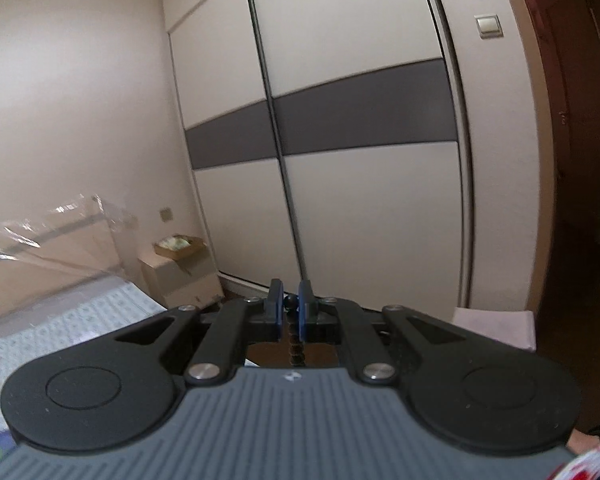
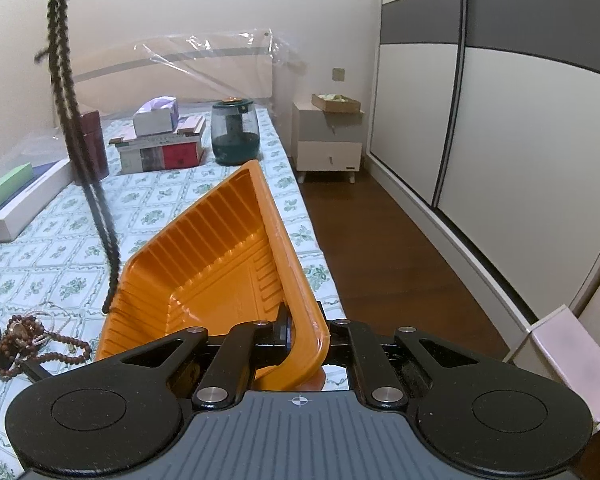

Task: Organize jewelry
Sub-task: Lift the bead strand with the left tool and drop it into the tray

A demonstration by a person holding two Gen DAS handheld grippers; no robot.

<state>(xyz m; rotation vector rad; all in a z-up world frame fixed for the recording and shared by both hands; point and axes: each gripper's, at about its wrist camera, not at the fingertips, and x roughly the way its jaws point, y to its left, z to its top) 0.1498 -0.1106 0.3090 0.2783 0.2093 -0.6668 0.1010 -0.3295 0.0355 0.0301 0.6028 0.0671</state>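
My left gripper (image 1: 291,312) is shut on a dark bead necklace (image 1: 294,338), held high and facing the wardrobe. The same necklace (image 2: 85,160) hangs as a long doubled strand at the left of the right wrist view, its lower end just over the left edge of the orange tray (image 2: 220,248). My right gripper (image 2: 300,332) is shut on the tray's near right rim and holds it tilted over the bed. A heap of brown beaded jewelry (image 2: 28,338) lies on the patterned bedspread (image 2: 40,272) left of the tray.
Stacked books with a tissue box (image 2: 160,140), a dark green jar (image 2: 235,132), a maroon tin (image 2: 94,144) and flat boxes (image 2: 16,196) sit further up the bed. A nightstand (image 2: 328,140) and the sliding wardrobe (image 2: 500,120) stand to the right, across the wood floor.
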